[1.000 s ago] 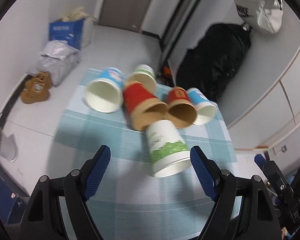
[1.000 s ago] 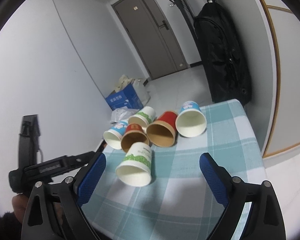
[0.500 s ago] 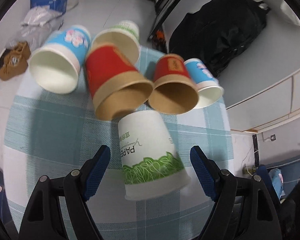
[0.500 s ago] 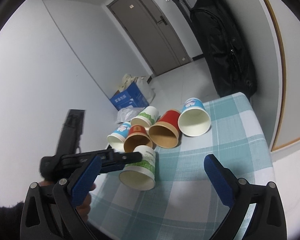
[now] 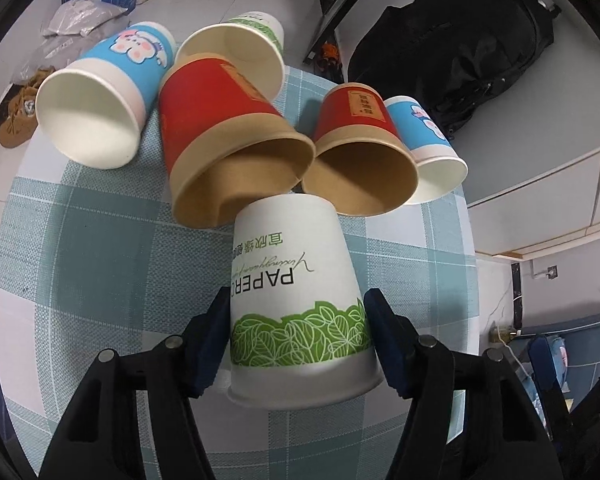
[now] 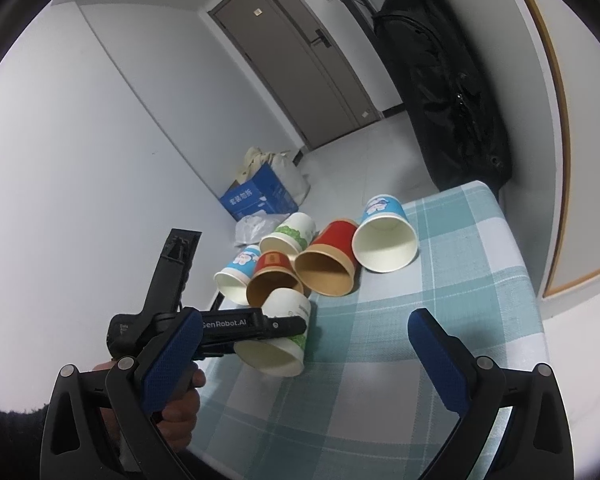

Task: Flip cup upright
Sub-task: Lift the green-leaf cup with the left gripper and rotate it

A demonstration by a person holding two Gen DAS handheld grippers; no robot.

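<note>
The white cup (image 5: pixel 296 288) lies on its side at the bench's (image 5: pixel 100 264) near edge, so the left gripper (image 5: pixel 298 334) takes it sideways, jaws pinched on its wall by the rim. The right gripper (image 6: pixel 304 356) hangs back, jaws wide and empty, probably just leaving room.

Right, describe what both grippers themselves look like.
Both match: the left gripper and right gripper have black plastic linkage arms with silver pivot screws and textured blue pads on the jaws. The left one's body carries white "SenRobot.AI" lettering. A bare hand with a dark sleeve grips its handle.
</note>
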